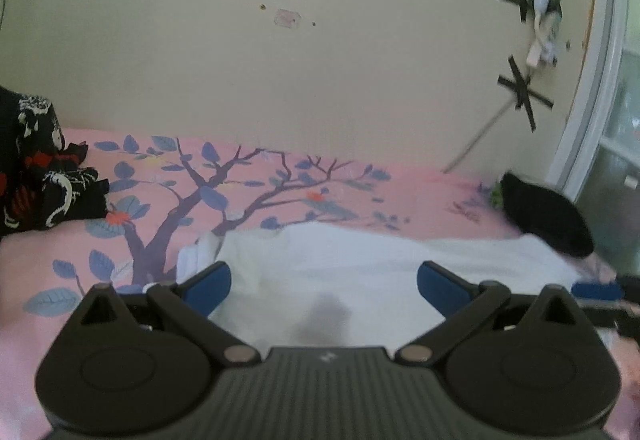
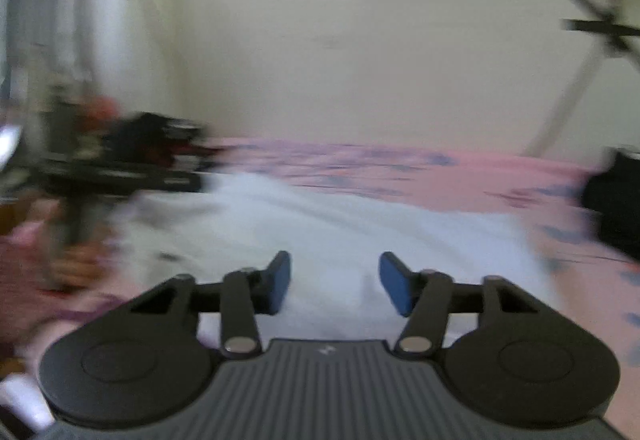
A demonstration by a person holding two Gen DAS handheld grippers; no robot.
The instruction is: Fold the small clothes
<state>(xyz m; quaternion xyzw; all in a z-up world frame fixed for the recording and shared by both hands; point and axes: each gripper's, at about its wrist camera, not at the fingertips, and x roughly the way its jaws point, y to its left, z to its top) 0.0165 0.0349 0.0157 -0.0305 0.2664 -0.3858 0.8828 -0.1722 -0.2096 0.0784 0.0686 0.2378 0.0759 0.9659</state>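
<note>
A white garment (image 1: 360, 264) lies spread on a pink bedsheet (image 1: 280, 192) printed with a blue-leaved tree. My left gripper (image 1: 324, 288) hovers over the garment's near part, its blue pads wide apart and nothing between them. The right wrist view is blurred. There my right gripper (image 2: 336, 284) stands over the same white garment (image 2: 340, 224), its pads apart with a visible gap and no cloth pinched. The right gripper's blue tip also shows at the right edge of the left wrist view. The left gripper appears as a dark blur at the left of the right wrist view.
A heap of black clothes with red and white print (image 1: 40, 180) sits at the left of the bed. A black item (image 1: 548, 216) lies at the far right corner. Behind stands a cream wall with black tape crosses (image 1: 524, 96), and a window frame (image 1: 588, 100) is at the right.
</note>
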